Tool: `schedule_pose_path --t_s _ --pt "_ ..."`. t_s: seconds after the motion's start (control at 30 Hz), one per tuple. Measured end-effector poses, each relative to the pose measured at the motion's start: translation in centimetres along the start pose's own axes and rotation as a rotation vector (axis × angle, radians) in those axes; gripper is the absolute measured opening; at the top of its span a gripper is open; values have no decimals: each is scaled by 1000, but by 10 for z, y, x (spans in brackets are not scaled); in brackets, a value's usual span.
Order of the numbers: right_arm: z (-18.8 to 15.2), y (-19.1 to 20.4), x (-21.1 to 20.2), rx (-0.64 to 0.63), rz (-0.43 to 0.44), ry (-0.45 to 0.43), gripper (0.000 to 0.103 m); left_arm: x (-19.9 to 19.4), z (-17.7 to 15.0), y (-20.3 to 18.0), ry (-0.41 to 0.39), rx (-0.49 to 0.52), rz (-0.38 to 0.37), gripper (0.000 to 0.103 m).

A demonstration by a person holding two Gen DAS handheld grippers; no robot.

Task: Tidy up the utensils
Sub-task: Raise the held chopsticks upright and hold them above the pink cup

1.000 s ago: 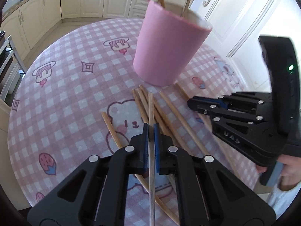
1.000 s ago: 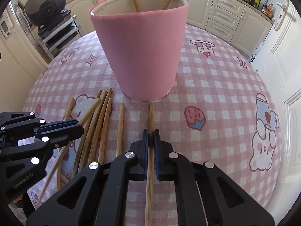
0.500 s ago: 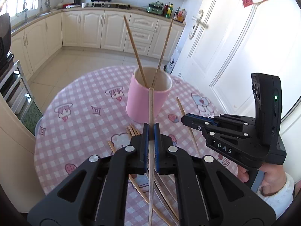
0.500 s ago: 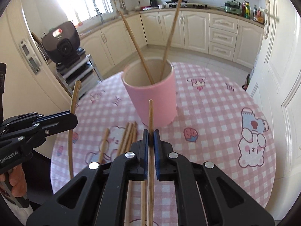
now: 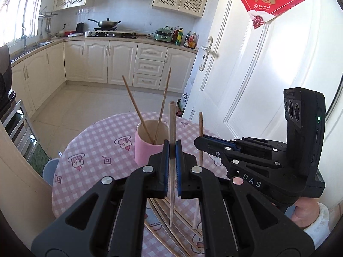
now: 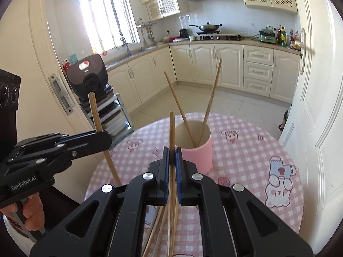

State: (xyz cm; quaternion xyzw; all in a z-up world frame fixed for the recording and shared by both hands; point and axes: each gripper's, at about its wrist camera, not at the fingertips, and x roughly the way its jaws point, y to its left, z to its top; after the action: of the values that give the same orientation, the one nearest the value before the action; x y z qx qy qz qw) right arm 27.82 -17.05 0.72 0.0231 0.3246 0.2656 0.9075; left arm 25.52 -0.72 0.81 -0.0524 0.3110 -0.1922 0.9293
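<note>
Chopsticks: I have my left gripper (image 5: 171, 147) clamped on one chopstick (image 5: 171, 124) and my right gripper (image 6: 171, 150) on another (image 6: 171, 128), both upright at frame centre before the pink cup (image 6: 198, 150). Only the right view shows the bear print (image 6: 278, 184) at right.

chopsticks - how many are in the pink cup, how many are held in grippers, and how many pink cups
Chopsticks standing in the pink cup: 2
Chopsticks held in grippers: 2, one in the left gripper, one in the right gripper
Pink cups: 1
Total: 5, not counting loose chopsticks on the table, which are partly hidden.
</note>
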Motion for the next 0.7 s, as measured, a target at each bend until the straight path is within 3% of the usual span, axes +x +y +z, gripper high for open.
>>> schedule_pose_path --t_s 0.23,0.7 --pt "24 0 -17 5 -2 -76 4 -11 26 -7 -64 30 -25 5" --pt "49 -1 -23 11 -9 -129 4 -8 57 2 -116 37 -21 5"
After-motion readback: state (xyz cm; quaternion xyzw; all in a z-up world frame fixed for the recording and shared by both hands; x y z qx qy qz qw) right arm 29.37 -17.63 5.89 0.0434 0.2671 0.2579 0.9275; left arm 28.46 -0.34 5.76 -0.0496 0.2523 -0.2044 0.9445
